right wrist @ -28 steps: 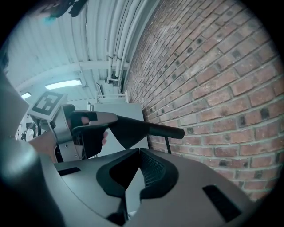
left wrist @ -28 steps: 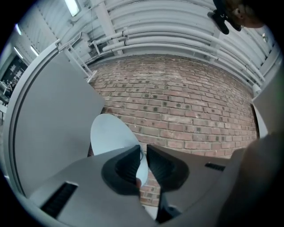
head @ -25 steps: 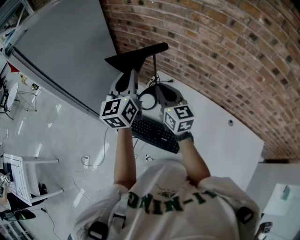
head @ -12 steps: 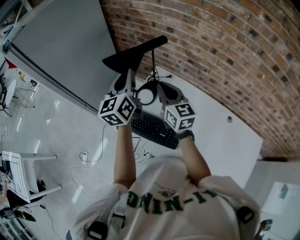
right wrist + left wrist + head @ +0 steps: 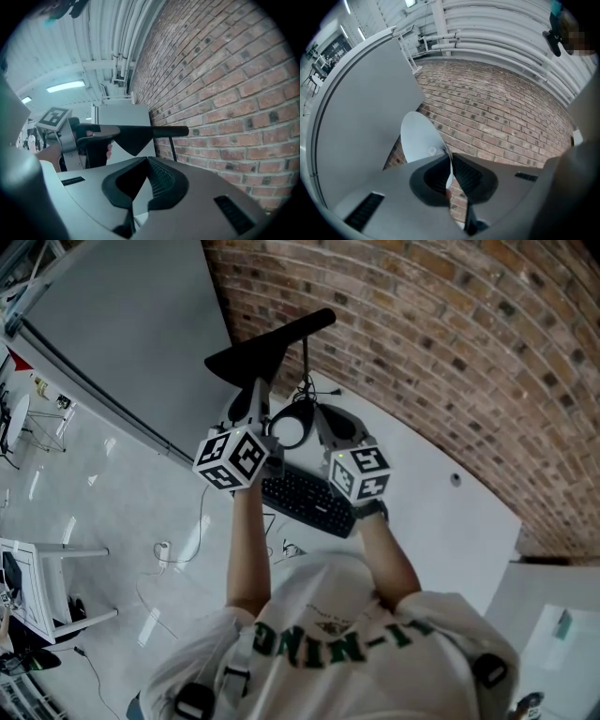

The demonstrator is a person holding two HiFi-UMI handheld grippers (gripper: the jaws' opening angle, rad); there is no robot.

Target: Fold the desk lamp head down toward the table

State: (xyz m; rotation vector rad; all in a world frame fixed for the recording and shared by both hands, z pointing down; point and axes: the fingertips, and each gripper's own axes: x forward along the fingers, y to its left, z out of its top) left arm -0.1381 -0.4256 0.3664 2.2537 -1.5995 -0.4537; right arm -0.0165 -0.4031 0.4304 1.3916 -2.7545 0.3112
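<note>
Head view, left tongs (image 5: 257, 386) just closing, clenched on lamp head (image 5: 281, 339), right tongs (image 5: 319, 412) clenched empty, green shirt lettering (image 5: 337, 639) unclear

This is an office-like workroom in an industrial building: a white table (image 5: 441, 521) with a keyboard (image 5: 309, 502) and a lamp (image 5: 272, 348) stands against a bare brick wall (image 5: 450, 334), beside a grey partition (image 5: 122, 324). Exposed pipes (image 5: 487, 44) and strip lights (image 5: 65, 86) run overhead, and a white chair (image 5: 37, 577) stands on a glossy floor (image 5: 122, 512)
</note>
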